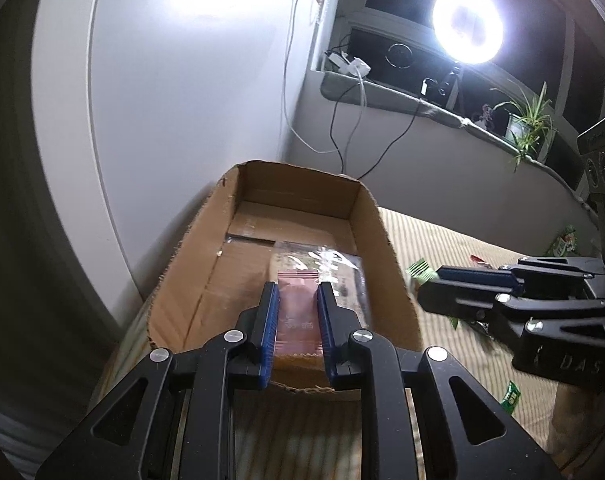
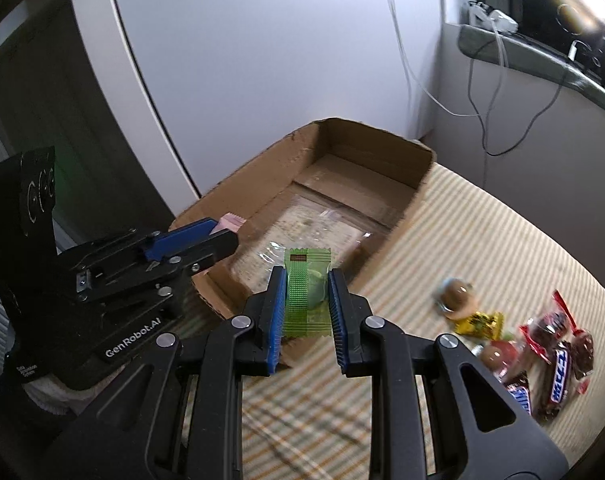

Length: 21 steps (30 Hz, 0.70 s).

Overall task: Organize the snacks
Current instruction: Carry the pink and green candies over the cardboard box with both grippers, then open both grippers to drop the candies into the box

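Left gripper (image 1: 298, 292) pinches a pink foil snack packet (image 1: 297, 320), right gripper (image 2: 305, 280) a green wrapped candy (image 2: 305, 292), both over the open brown cardboard box (image 2: 418, 184). One clear plastic packet (image 2: 322, 228) already lies inside. Several wrapped chocolates and candies (image 2: 542, 352) remain on the striped cloth (image 2: 462, 240).

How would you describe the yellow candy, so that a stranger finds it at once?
Start at the cardboard box on the striped cloth. To its right lies a pile of loose snacks with dark Snickers bars. The yellow candy sits at the pile's near-left edge, the only bright yellow wrapper there.
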Tool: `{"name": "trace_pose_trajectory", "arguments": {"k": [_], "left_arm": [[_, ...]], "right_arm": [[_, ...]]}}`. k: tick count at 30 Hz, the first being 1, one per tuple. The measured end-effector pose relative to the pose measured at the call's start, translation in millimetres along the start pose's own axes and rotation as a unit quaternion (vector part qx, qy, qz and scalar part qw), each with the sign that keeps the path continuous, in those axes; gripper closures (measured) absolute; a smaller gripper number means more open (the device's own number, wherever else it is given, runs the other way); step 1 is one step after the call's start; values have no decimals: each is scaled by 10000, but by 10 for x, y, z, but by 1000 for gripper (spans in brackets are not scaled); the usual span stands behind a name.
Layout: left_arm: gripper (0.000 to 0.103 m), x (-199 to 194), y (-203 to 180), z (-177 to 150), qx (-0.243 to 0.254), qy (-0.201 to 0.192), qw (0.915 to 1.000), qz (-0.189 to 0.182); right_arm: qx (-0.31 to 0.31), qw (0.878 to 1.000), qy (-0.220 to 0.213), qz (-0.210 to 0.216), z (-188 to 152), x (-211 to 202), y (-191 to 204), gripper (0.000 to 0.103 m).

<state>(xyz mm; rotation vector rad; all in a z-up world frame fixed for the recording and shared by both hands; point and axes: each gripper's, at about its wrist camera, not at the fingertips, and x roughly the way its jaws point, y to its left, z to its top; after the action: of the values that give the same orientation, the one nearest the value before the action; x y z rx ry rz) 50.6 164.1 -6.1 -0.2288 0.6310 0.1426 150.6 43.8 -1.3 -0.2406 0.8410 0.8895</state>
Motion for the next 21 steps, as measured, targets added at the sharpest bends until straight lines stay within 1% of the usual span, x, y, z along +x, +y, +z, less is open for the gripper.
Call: {"name": "trace_pose_trajectory", "arguments": {"k": [6, 11, 17, 20, 21], "left_arm": [[85, 54, 93, 22, -47, 27, 10000, 72], [85, 74, 142, 30, -119, 35, 9999, 92], [84, 88, 137, 39, -94, 41, 9999, 76], [84, 85, 126, 47, -80, 34, 9999, 104], [83, 86, 126, 49, -83, 35, 9999, 111]], "right_arm": [[-73, 9999, 140, 29, 43, 186, 102, 81], [-112, 9997, 217, 26, 47, 264, 133, 81], [-167, 9996, 223, -25, 69, 309, 139, 80], [-176, 9997, 184, -57, 73, 314, 148, 79], [-184, 9997, 175, -64, 73, 307, 146, 76]]}}
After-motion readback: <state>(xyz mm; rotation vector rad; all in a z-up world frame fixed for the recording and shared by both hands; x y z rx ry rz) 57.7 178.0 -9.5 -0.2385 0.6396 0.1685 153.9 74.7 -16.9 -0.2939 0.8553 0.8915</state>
